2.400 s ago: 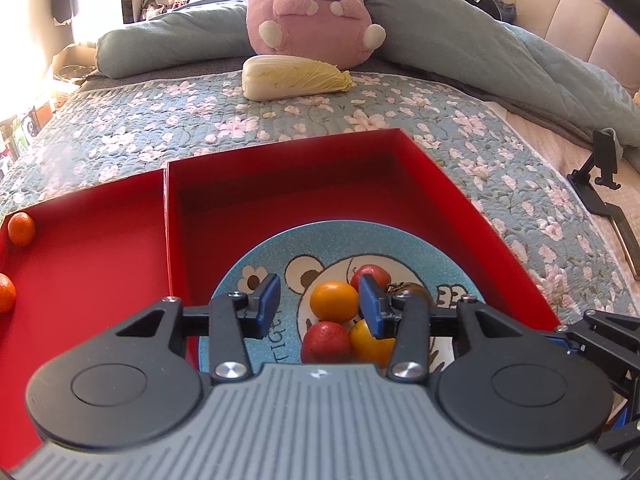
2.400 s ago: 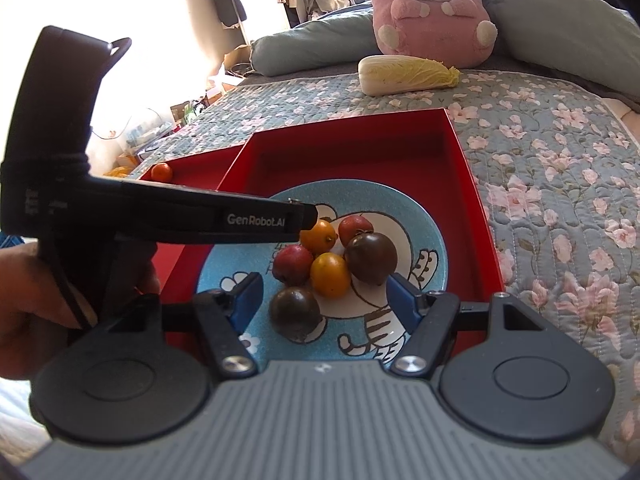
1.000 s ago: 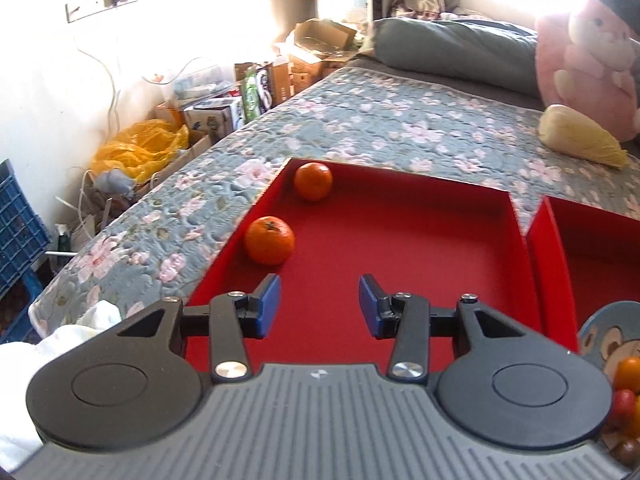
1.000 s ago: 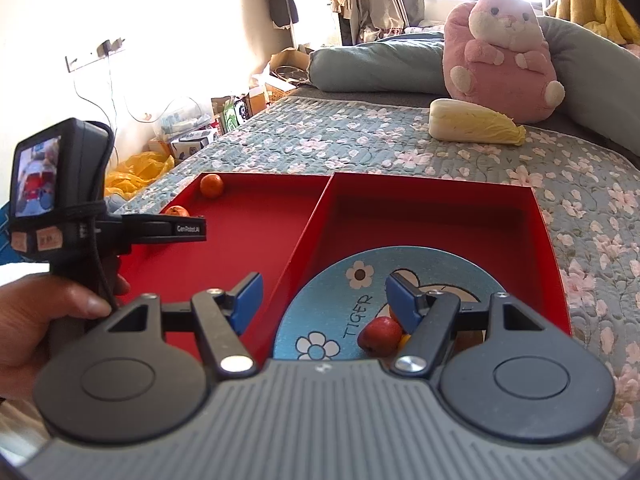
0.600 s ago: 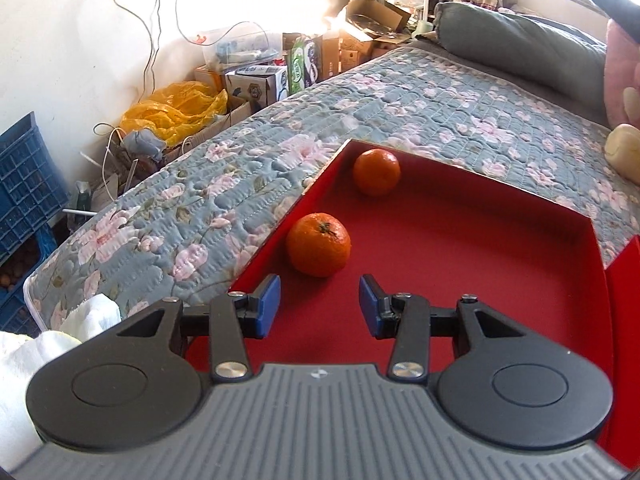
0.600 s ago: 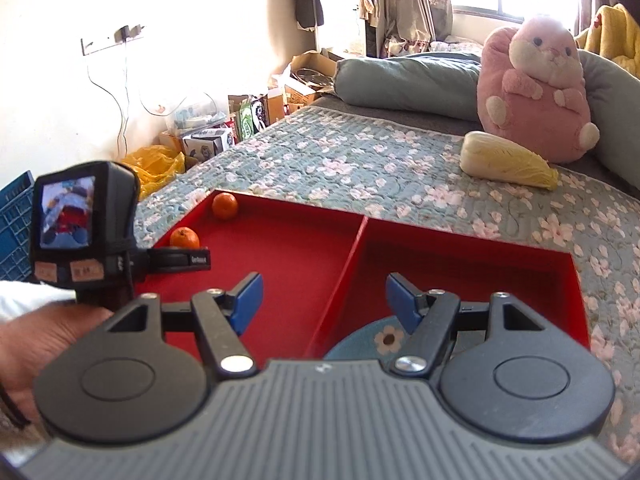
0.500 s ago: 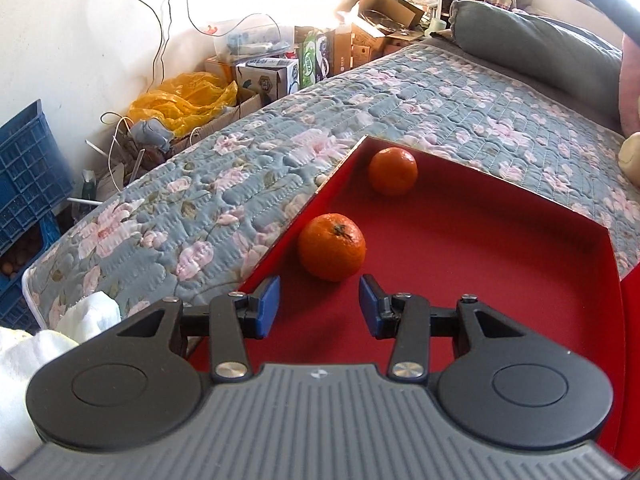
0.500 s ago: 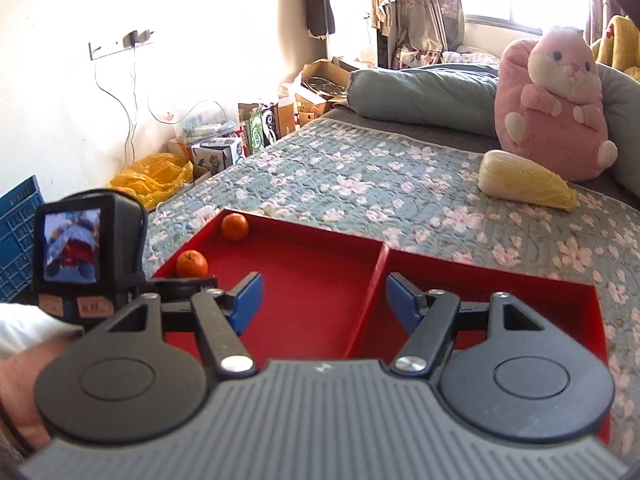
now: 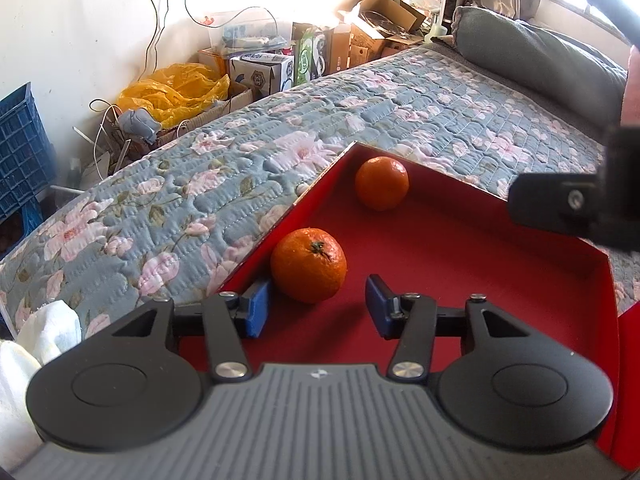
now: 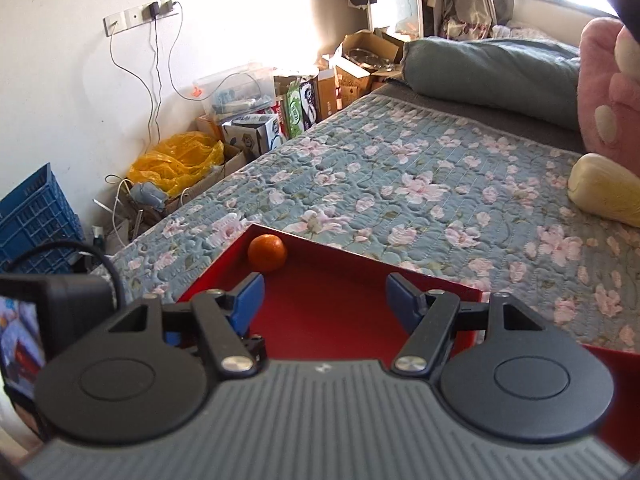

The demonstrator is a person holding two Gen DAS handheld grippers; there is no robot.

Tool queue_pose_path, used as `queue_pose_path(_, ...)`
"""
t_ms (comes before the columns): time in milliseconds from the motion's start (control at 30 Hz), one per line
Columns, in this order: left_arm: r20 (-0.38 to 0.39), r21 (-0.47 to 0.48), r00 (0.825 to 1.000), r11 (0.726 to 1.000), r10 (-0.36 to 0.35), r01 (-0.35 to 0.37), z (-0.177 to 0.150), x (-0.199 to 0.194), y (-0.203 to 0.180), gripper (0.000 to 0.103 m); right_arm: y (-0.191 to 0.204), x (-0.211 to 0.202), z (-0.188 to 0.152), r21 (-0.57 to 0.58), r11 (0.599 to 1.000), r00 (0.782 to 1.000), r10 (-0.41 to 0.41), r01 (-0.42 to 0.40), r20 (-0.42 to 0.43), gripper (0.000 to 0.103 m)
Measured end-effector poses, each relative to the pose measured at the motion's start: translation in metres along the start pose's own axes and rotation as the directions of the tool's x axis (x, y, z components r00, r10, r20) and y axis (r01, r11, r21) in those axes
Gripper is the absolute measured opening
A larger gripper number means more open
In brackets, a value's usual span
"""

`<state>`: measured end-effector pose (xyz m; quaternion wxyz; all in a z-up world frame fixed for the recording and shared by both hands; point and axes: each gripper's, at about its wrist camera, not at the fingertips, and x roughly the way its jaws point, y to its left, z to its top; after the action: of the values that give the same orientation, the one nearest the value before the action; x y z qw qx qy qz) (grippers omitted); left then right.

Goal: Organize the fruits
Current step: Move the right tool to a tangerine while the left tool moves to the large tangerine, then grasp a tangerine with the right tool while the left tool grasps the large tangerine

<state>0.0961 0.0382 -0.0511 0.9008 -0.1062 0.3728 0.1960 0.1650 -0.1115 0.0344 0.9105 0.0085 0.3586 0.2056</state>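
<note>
Left gripper (image 9: 316,306) low inside the red tray (image 9: 480,264), jaws spread wide, nothing gripped. Near mandarin (image 9: 308,265), stem end up, sits just ahead of the blue fingertips (image 9: 256,308), closer to the left pad, against the tray's left wall. Far mandarin (image 9: 382,183) lies in the tray's far corner, apart from the first. Tray rests on a floral quilt (image 9: 360,112).

Right gripper (image 10: 325,300) held above the same tray (image 10: 328,300), jaws wide, empty. From here only the corner mandarin (image 10: 267,252) shows. Pale napa cabbage (image 10: 604,188) on the quilt at right, beside a pink plush toy (image 10: 608,92).
</note>
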Motion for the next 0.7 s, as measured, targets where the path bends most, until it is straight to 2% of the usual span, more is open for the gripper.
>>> queue_pose_path(67,0.006,-0.006,1.000,1.000,-0.002,0.002,0.000,0.000,0.001,0.054,-0.009,0.014,0.009,0.064,0.997,0.998,0.045,-0.042,-0.040,0.069)
queue_pose_path(100,0.010,-0.007,1.000,1.000,0.007,-0.007,0.000,0.000,0.002,0.045,-0.013,0.020,0.013,0.099,0.993,0.996,0.070,-0.065,-0.053,0.069)
queue_pose_path(167,0.012,-0.019,1.000,1.000,0.005,-0.004,0.001,0.000,0.005,0.043,-0.017,0.032,0.021,0.130,0.986,0.990,0.111,-0.099,-0.085,0.064)
queue_pose_path(333,-0.021,-0.075,1.000,0.997,-0.016,0.015,0.000,-0.008,0.014,0.042,-0.003,0.059,0.029,0.087,0.992,0.983,0.105,-0.092,-0.149,0.064)
queue_pose_path(700,-0.046,-0.071,0.999,0.997,-0.025,0.021,-0.005,-0.018,0.018,0.042,0.029,0.115,0.032,0.007,0.993,0.969,0.116,-0.117,-0.220,0.061)
